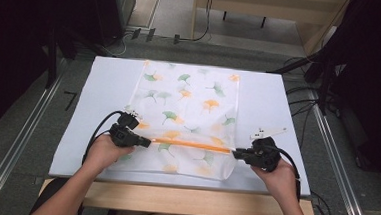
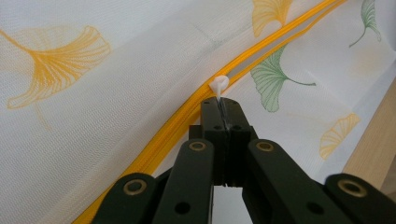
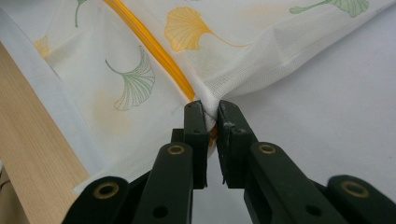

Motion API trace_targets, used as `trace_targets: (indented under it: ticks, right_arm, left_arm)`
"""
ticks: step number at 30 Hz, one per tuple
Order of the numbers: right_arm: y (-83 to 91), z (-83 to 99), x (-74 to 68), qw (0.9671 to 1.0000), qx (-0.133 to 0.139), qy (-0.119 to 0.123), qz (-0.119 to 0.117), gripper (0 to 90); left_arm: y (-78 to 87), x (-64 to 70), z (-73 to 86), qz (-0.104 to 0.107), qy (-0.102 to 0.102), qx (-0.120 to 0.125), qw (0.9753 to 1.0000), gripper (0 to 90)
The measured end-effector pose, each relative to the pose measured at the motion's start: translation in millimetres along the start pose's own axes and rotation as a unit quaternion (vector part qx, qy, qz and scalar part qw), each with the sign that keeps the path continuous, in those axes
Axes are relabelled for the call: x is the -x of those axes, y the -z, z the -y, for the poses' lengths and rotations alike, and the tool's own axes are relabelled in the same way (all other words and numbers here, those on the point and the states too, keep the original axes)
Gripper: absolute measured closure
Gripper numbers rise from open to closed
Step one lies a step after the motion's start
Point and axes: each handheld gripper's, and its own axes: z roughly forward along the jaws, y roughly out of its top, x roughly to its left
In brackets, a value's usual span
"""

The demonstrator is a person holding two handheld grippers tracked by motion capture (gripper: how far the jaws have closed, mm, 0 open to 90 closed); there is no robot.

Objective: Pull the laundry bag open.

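A white mesh bag [image 1: 188,112] printed with green and orange ginkgo leaves lies flat on the table. An orange zipper [image 1: 191,144] runs across its near part. My left gripper [image 1: 148,143] is shut on the small white zipper pull [image 2: 218,85] at the zipper's left end. My right gripper [image 1: 234,152] is shut on the bag's right edge [image 3: 208,108], where the orange zipper [image 3: 154,49] ends. In the right gripper view, mesh fabric is bunched between the jaws.
The bag rests on a pale blue-white mat [image 1: 99,92] over a wooden table whose front edge [image 1: 173,199] shows below. Cables [image 1: 308,109] trail off the right side. Metal rails [image 1: 21,142] run along the floor on both sides.
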Motion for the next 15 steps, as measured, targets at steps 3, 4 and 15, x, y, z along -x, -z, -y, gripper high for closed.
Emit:
trace_targets:
  ticks: [3, 4, 15]
  right_arm:
    - [0.5, 0.3, 0.9, 1.0, 0.0, -0.001, 0.001, 84.3]
    - [0.7, 0.4, 0.9, 1.0, 0.0, -0.002, 0.001, 84.3]
    - [0.5, 0.5, 0.8, 1.0, -0.001, -0.002, 0.002, 84.3]
  left_arm:
    - [0.5, 0.4, -0.5, 0.0, -0.004, 0.0, 1.0, 90.0]
    - [0.5, 0.7, -0.5, 0.0, -0.004, 0.001, 1.0, 90.0]
    - [0.6, 0.3, 0.0, 0.003, -0.004, -0.002, 1.0, 90.0]
